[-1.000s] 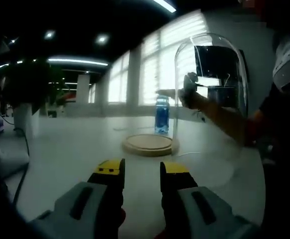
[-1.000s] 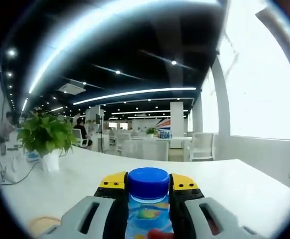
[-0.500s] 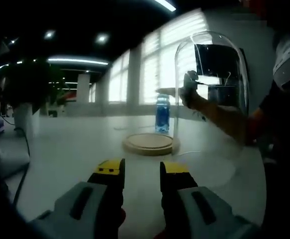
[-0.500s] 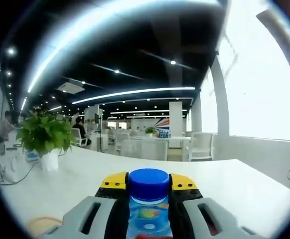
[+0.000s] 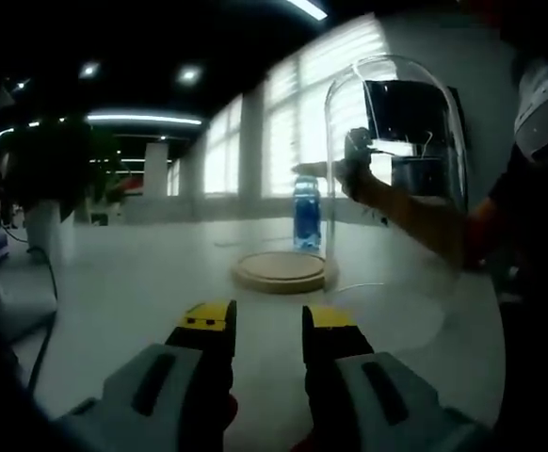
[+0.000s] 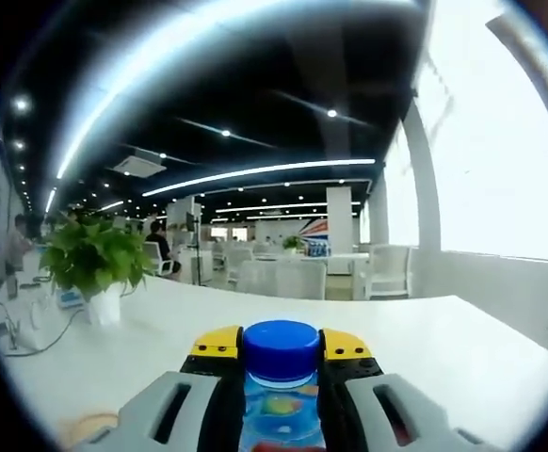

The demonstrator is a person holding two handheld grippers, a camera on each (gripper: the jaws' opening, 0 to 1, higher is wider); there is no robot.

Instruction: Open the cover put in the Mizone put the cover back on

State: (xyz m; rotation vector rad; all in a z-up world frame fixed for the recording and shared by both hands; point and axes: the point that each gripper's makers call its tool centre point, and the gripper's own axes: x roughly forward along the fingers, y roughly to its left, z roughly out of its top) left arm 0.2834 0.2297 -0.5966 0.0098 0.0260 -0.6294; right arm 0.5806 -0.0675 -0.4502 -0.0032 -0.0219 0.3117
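Observation:
The Mizone bottle [image 6: 281, 400], with a blue cap [image 6: 281, 347], sits between the jaws of my right gripper [image 6: 281, 341], which is shut on its neck. In the left gripper view the bottle [image 5: 306, 215] hangs upright just behind the round wooden base [image 5: 282, 271]. There my right gripper [image 5: 335, 172] holds it from the right, seen partly through the glass. The clear glass dome cover [image 5: 396, 160] stands on the table right of the base. My left gripper [image 5: 269, 320] is low over the table in front of the base, open and holding nothing.
A potted green plant [image 6: 90, 259] in a white pot stands at the left of the white table [image 6: 425, 348], with cables near it. The wooden base [image 6: 90, 428] peeks in at lower left. A person's arm [image 5: 425, 221] reaches in from the right.
Almost nothing: the right gripper view has tilted slightly, and the bottle stays gripped behind the base. The left gripper has not moved.

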